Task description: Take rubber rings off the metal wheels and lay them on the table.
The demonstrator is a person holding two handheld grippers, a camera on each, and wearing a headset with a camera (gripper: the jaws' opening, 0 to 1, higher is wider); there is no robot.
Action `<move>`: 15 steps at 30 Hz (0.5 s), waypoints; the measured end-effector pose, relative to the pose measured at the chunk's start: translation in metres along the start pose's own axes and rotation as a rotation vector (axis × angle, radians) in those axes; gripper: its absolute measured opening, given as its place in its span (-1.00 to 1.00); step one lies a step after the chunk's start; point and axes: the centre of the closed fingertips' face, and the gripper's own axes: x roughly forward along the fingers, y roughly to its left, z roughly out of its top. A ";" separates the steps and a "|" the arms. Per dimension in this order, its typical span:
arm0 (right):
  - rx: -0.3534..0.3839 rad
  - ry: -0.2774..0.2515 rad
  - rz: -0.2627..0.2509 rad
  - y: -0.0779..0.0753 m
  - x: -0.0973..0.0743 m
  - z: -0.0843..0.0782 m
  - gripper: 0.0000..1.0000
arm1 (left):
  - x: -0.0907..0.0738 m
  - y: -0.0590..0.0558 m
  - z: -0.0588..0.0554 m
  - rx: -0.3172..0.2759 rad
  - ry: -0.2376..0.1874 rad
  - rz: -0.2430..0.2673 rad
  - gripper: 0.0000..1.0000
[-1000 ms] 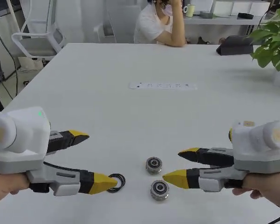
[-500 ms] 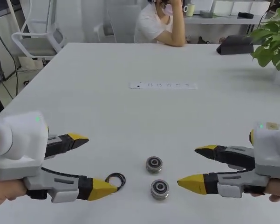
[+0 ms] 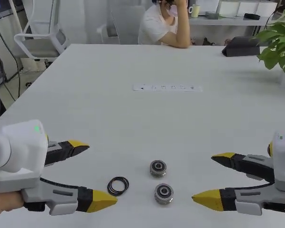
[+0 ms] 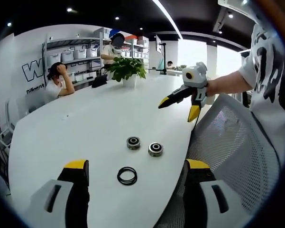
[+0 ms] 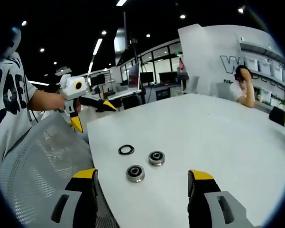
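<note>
Two small metal wheels stand on the white table: one (image 3: 158, 168) farther from me, one (image 3: 164, 193) nearer. Black rubber rings (image 3: 117, 185) lie stacked flat to their left. My left gripper (image 3: 94, 172) is open at the left, its lower yellow tip just short of the rings, empty. My right gripper (image 3: 211, 177) is open at the right, apart from the wheels, empty. The left gripper view has the rings (image 4: 127, 175), both wheels (image 4: 133, 142) (image 4: 155, 148) and the right gripper (image 4: 178, 104). The right gripper view has the rings (image 5: 126, 149), wheels (image 5: 156, 157) (image 5: 135, 173) and the left gripper (image 5: 90, 114).
A white power strip (image 3: 167, 87) lies mid-table. A person (image 3: 161, 23) sits at the far edge, with a dark case (image 3: 242, 46) and a potted plant (image 3: 278, 47) at the back right. A mesh chair back (image 4: 227, 142) stands by the table's near edge.
Both grippers have drawn back toward the table's near edge and apart. The right one moved away from the wheels, the left tip came off the rings. Rings and wheels stayed put.
</note>
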 end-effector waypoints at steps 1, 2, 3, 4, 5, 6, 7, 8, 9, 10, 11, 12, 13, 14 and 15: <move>-0.004 0.003 -0.002 0.000 0.000 -0.001 0.55 | 0.000 0.000 0.000 -0.003 -0.001 0.001 0.61; -0.008 0.005 -0.003 0.000 -0.001 -0.002 0.55 | 0.000 0.000 0.000 -0.007 -0.002 0.003 0.61; -0.010 0.007 -0.005 -0.001 -0.001 -0.003 0.56 | 0.000 0.000 -0.001 -0.010 -0.004 0.004 0.61; -0.012 0.009 -0.005 0.000 -0.001 -0.004 0.56 | 0.000 0.000 -0.001 -0.013 -0.005 0.005 0.61; -0.015 0.012 -0.006 0.001 -0.001 -0.005 0.57 | 0.000 0.000 -0.001 -0.014 -0.006 0.005 0.60; -0.023 0.017 -0.006 0.002 -0.001 -0.006 0.57 | 0.000 0.000 -0.001 -0.014 -0.007 0.005 0.60; -0.026 0.021 -0.006 0.003 -0.001 -0.007 0.58 | 0.000 0.001 -0.001 -0.014 -0.006 0.004 0.59; -0.027 0.026 -0.004 0.004 -0.001 -0.008 0.58 | 0.000 0.001 -0.001 -0.014 -0.005 0.005 0.60; -0.027 0.029 -0.002 0.006 -0.001 -0.008 0.59 | 0.000 0.002 -0.001 -0.016 -0.004 0.008 0.60; -0.029 0.032 -0.001 0.007 -0.001 -0.008 0.60 | -0.001 0.002 -0.002 -0.018 -0.003 0.010 0.61; -0.038 0.036 0.001 0.010 0.000 -0.008 0.61 | -0.001 0.003 -0.002 -0.019 -0.003 0.013 0.61; -0.045 0.040 0.001 0.011 0.000 -0.008 0.62 | -0.001 0.003 -0.002 -0.020 -0.003 0.015 0.61; -0.058 0.047 0.002 0.013 0.001 -0.008 0.62 | -0.002 0.003 -0.002 -0.021 -0.002 0.017 0.61; -0.065 0.050 0.002 0.010 0.001 -0.009 0.63 | -0.002 0.003 -0.002 -0.022 -0.003 0.017 0.60; -0.072 0.055 0.003 0.010 0.001 -0.010 0.63 | -0.003 0.002 -0.003 -0.021 -0.003 0.017 0.60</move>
